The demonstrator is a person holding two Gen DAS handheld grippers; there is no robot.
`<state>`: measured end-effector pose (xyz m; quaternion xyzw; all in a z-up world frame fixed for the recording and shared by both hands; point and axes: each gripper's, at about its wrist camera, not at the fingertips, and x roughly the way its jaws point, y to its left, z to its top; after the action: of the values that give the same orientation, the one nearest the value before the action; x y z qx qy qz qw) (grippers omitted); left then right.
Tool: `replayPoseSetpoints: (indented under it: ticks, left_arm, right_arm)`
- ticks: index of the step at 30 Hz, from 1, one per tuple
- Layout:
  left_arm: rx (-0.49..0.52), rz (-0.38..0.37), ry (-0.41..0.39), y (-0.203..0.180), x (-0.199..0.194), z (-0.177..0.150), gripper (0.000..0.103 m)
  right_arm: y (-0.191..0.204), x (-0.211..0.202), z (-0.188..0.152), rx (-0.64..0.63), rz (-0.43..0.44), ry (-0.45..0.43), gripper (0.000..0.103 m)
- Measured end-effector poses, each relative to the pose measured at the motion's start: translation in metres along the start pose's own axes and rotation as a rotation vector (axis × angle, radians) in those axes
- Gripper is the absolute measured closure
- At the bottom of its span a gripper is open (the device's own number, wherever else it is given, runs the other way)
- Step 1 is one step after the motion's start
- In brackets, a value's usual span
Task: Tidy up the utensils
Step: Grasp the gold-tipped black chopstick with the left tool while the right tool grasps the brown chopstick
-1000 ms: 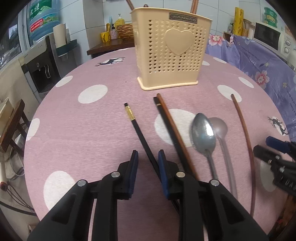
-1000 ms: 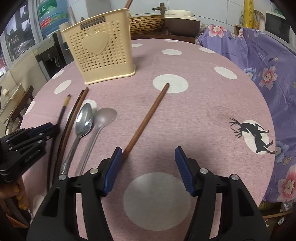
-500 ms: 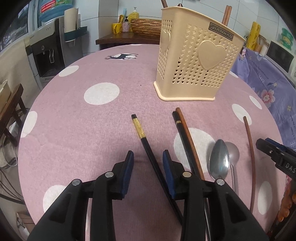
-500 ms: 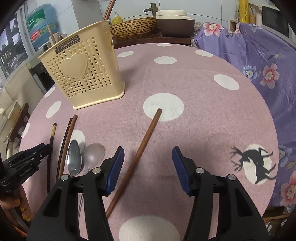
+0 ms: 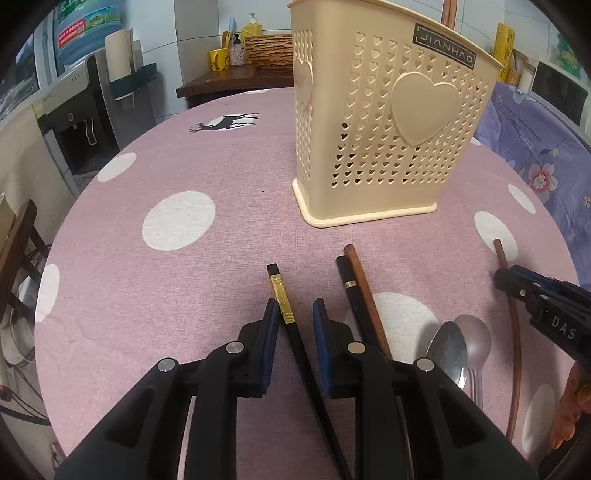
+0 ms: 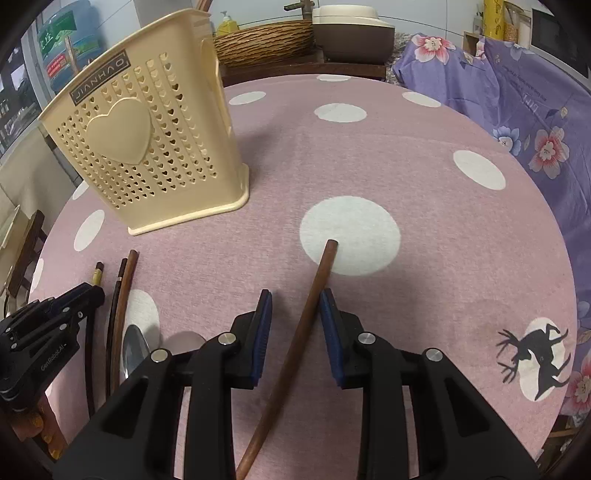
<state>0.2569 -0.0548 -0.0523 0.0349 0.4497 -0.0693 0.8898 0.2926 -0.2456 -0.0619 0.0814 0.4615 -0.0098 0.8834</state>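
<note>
Now both grippers are closing: the left gripper (image 5: 294,334) straddles a black chopstick (image 5: 295,336), the right gripper (image 6: 295,325) a brown chopstick (image 6: 310,306), pads narrow but not yet pressing. Both sticks lie on the table (image 5: 177,302) before the holder (image 5: 384,122).

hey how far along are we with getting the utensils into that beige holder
Early on. Done: one brown stick already pokes out of the beige holder. In hand: the left gripper is closing around the black gold-banded chopstick, and the right gripper around a brown chopstick; neither looks clamped or lifted yet. Left on the table: another black chopstick, a brown one and two spoons.
</note>
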Motion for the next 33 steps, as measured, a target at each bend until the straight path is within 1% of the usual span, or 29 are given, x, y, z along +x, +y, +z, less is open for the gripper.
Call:
replayPoseSetpoints:
  ticks: [3,8,11,12,18,20,25,27,30,33]
  left_arm:
    - [0.008,0.014,-0.001,-0.002,0.001,0.000,0.083]
    - [0.004,0.013,-0.008,-0.006,0.001,-0.001,0.083]
    - [0.006,0.018,-0.013,-0.009,0.002,-0.001,0.090]
    - [0.010,0.019,-0.014,-0.009,0.002,-0.001,0.092]
    - [0.012,0.009,-0.017,-0.010,0.003,0.001,0.093]
    - [0.009,-0.020,-0.018,-0.009,0.003,0.002,0.094]
    - [-0.001,-0.053,-0.029,-0.008,0.001,0.002,0.095]
    - [-0.005,-0.055,-0.042,-0.007,-0.003,0.003,0.095]
    - [-0.027,-0.065,-0.063,-0.001,-0.013,0.004,0.095]
    - [-0.049,-0.080,-0.115,0.007,-0.035,0.007,0.095]
  right_arm:
    - [0.002,0.002,0.003,0.005,0.005,0.004,0.075]
    - [0.003,0.006,0.007,0.012,-0.010,-0.006,0.085]
    - [0.001,0.008,0.010,0.042,-0.001,-0.018,0.092]
    - [0.000,0.009,0.011,0.054,0.006,-0.018,0.092]
    - [-0.003,0.013,0.016,0.081,0.045,-0.019,0.094]
    - [-0.006,0.014,0.017,0.098,0.066,-0.017,0.094]
    - [-0.012,0.014,0.017,0.132,0.120,-0.025,0.094]
    - [-0.013,0.009,0.017,0.134,0.135,-0.043,0.094]
    - [-0.014,-0.007,0.018,0.135,0.180,-0.077,0.095]
    - [-0.014,-0.031,0.019,0.116,0.219,-0.129,0.095]
